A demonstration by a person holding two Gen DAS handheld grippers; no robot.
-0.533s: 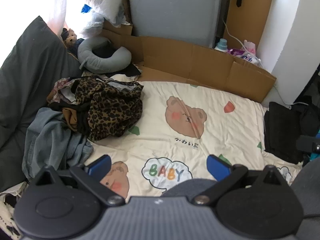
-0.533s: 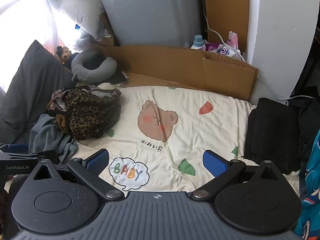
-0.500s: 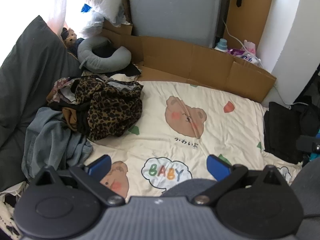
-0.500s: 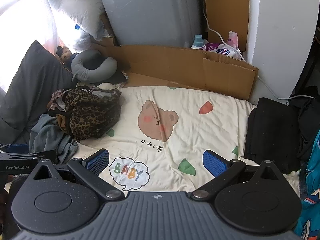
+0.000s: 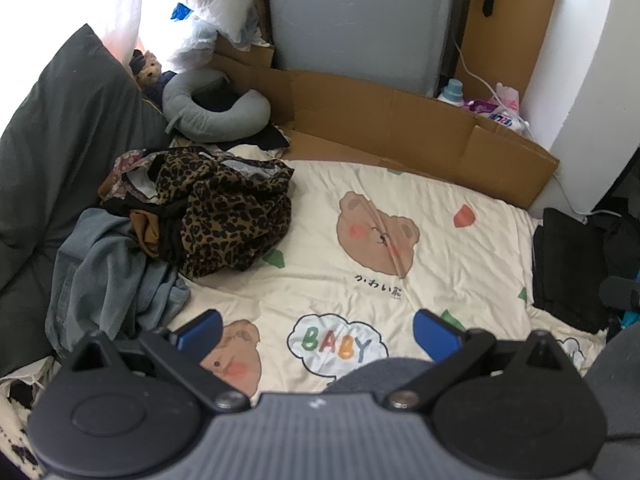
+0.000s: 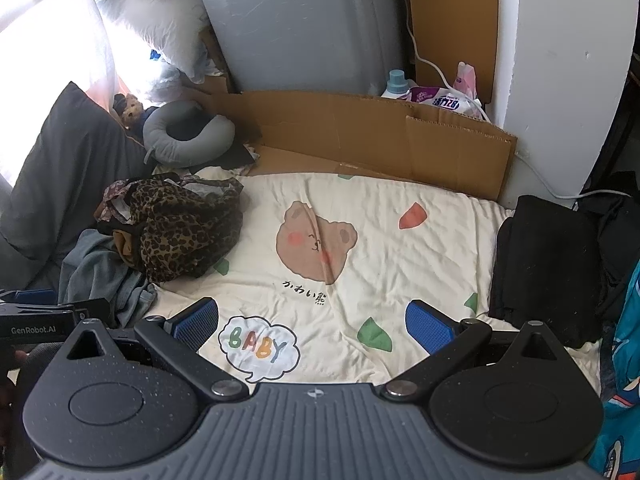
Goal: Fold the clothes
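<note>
nothing moved. both tongs, left gripper (image 5: 316, 330) and right gripper (image 6: 312, 320), spread wide, holding nothing. next, grab leopard top (image 5: 228, 216) from pile.

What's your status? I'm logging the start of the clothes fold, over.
Left gripper and right gripper open, empty. Clothes pile unfolded at blanket's left edge, leopard piece on top. Nothing blocking.

The leopard-print garment (image 5: 228, 216) covers most of the clothes beneath it, so they cannot be counted. The left gripper (image 6: 36, 316) is cut off by the right wrist view's edge, and the printed blue fabric (image 6: 620, 380) likewise.
</note>
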